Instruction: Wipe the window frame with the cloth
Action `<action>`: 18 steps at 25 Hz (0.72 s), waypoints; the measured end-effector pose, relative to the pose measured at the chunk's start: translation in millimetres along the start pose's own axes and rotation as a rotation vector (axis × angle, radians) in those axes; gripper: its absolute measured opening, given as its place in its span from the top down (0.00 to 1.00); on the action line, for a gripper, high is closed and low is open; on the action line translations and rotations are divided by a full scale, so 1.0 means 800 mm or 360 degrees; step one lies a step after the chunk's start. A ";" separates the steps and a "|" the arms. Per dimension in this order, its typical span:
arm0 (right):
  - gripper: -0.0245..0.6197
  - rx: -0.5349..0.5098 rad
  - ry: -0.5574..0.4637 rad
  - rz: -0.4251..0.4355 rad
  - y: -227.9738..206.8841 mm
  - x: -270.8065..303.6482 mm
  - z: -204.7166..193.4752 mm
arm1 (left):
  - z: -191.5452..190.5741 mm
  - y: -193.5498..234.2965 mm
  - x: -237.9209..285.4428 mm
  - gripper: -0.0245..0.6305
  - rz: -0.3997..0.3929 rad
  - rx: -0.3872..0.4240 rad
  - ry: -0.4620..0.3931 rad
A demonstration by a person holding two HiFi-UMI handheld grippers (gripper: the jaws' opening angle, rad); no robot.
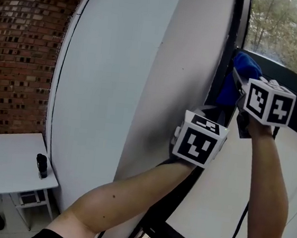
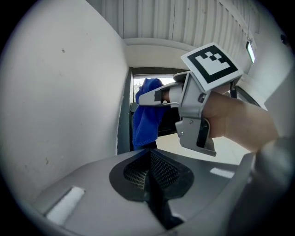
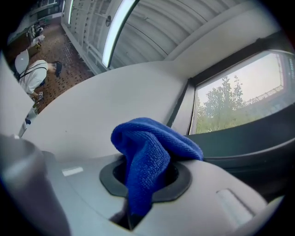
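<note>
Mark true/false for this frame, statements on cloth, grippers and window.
1. The right gripper is clamped on the blue cloth. True.
2. The left gripper also pinches the cloth. False: its jaws are closed together with nothing between them.
3. The cloth lies on the white table. False: it is held up by the dark window frame; the table bears only a small black item.
4. Trees show through the window. True.
</note>
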State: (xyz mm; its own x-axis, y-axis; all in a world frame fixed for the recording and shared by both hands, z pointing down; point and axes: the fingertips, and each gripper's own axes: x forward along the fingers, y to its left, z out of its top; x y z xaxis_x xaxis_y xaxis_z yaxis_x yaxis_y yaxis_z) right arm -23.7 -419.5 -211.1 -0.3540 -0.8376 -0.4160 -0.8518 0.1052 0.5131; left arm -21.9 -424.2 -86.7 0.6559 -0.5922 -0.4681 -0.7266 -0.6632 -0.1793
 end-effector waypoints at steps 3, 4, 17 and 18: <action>0.86 -0.0007 0.0018 -0.0029 -0.009 0.006 -0.011 | -0.002 -0.004 0.001 0.98 -0.0036 -0.0009 0.0002; 0.86 -0.0044 0.0021 -0.0039 -0.009 0.007 -0.013 | -0.004 -0.004 0.001 0.98 -0.0036 0.0000 0.0001; 0.87 -0.0170 0.0064 -0.0106 -0.023 -0.010 -0.015 | -0.050 -0.024 -0.017 0.98 -0.0087 -0.0029 0.0069; 0.87 -0.0168 0.0068 -0.0119 -0.027 -0.014 -0.014 | -0.051 -0.026 -0.021 0.98 -0.0087 -0.0020 0.0074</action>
State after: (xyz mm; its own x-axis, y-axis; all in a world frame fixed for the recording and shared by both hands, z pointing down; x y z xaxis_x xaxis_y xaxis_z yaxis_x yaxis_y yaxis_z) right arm 3.1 -418.4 -208.7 -0.2726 -0.8633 -0.4248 -0.8289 -0.0134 0.5592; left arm -9.2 -419.0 -39.7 0.7037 -0.5751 -0.4173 -0.6870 -0.7006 -0.1928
